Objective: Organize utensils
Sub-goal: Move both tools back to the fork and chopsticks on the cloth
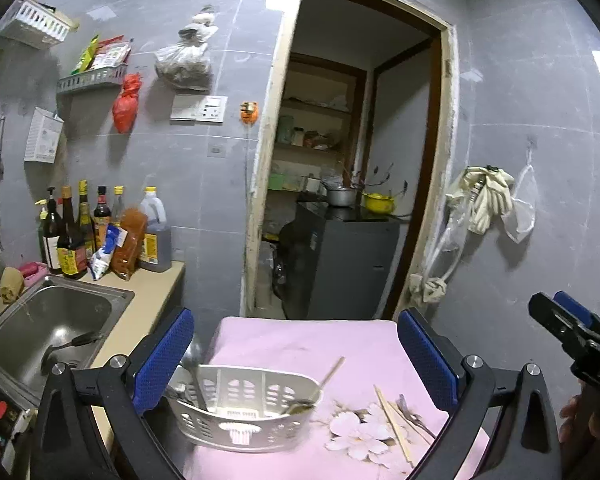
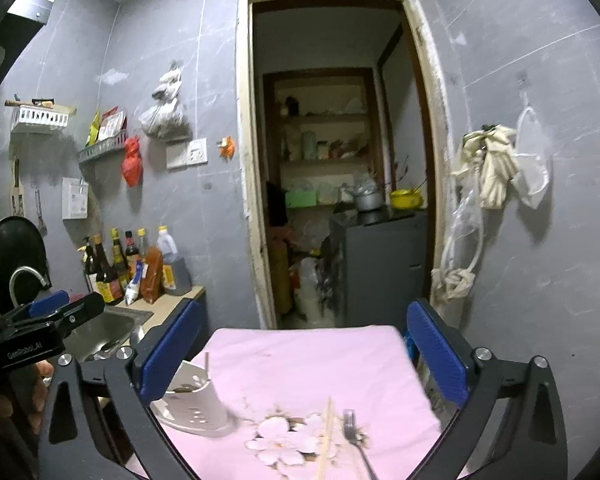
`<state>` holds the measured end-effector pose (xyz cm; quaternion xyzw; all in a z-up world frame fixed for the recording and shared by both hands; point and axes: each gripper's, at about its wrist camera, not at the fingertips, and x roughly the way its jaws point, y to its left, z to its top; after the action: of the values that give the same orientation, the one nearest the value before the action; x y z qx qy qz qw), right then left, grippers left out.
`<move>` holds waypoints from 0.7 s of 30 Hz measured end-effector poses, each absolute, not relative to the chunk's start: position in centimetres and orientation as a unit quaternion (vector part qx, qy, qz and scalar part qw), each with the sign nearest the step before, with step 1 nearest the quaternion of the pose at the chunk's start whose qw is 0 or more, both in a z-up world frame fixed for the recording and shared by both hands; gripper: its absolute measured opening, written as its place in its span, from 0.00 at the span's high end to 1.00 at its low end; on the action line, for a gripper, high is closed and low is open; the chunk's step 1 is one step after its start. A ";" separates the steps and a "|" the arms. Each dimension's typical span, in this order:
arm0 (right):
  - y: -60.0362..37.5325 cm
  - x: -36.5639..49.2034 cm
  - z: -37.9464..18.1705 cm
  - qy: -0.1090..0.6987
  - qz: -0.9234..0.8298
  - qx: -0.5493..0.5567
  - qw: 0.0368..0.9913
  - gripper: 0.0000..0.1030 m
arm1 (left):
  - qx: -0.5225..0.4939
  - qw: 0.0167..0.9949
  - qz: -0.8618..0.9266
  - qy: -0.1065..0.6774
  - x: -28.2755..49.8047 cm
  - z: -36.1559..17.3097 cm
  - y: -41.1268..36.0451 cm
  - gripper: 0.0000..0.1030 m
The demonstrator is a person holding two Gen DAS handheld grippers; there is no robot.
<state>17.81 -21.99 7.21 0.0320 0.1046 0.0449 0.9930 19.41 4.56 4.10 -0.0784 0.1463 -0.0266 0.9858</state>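
Both your grippers, left (image 1: 296, 364) and right (image 2: 304, 356), hang released and empty over the pink cloth (image 1: 300, 344). Your white basket (image 1: 244, 412) holds utensils; chopsticks (image 2: 326, 436) and a fork (image 2: 354, 432) lie beside it.

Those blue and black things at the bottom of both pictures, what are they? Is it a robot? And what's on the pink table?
It isn't a robot. A person holds a grabbing tool in each hand, and each tool carries a camera that looks out between its two blue jaws.

One picture comes from the left gripper, the other from the right gripper. Each camera also catches the other tool at the edge of its picture.

Both sets of jaws stand wide open and hold nothing.

On the pink cloth sits a white basket with some utensils already inside. Beside it, on the flower print, lie wooden chopsticks and a metal fork. They look like the ones not yet sorted. A sink is off to the left.
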 end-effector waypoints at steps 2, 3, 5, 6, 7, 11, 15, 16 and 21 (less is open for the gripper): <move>-22.9 17.0 7.2 0.097 0.039 0.032 0.994 0.02 | -0.078 0.986 -0.028 0.142 19.0 4.1 3.8 0.01; -23.6 16.7 7.1 0.095 0.035 0.033 0.994 0.02 | -0.078 0.987 -0.029 0.138 18.8 4.1 3.3 0.01; -24.2 16.2 7.1 0.092 0.032 0.034 0.995 0.02 | -0.077 0.987 -0.033 0.134 18.5 4.0 2.6 0.01; -24.6 16.1 7.0 0.093 0.029 0.034 0.995 0.02 | -0.075 0.988 -0.035 0.133 18.4 3.9 2.1 0.01; -25.1 16.1 6.9 0.096 0.026 0.033 0.994 0.02 | -0.071 0.988 -0.037 0.134 18.4 3.8 1.7 0.01; -27.2 16.7 6.2 0.116 0.014 0.036 0.992 0.02 | -0.054 0.986 -0.048 0.149 18.6 3.1 -0.3 0.01; -29.1 18.1 5.6 0.136 0.008 0.027 0.990 0.02 | -0.053 0.984 -0.052 0.164 18.9 2.2 -2.0 0.01; -29.9 18.7 5.3 0.142 0.006 0.027 0.989 0.02 | -0.053 0.983 -0.052 0.168 19.0 1.9 -2.4 0.01; -32.2 20.9 3.6 0.170 0.015 0.022 0.985 0.02 | -0.048 0.981 -0.046 0.185 20.0 0.4 -4.9 0.01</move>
<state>20.94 -32.23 3.64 0.0223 0.1700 0.0148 0.9851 19.99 -4.87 0.38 -0.0478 0.1847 -0.0465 0.9805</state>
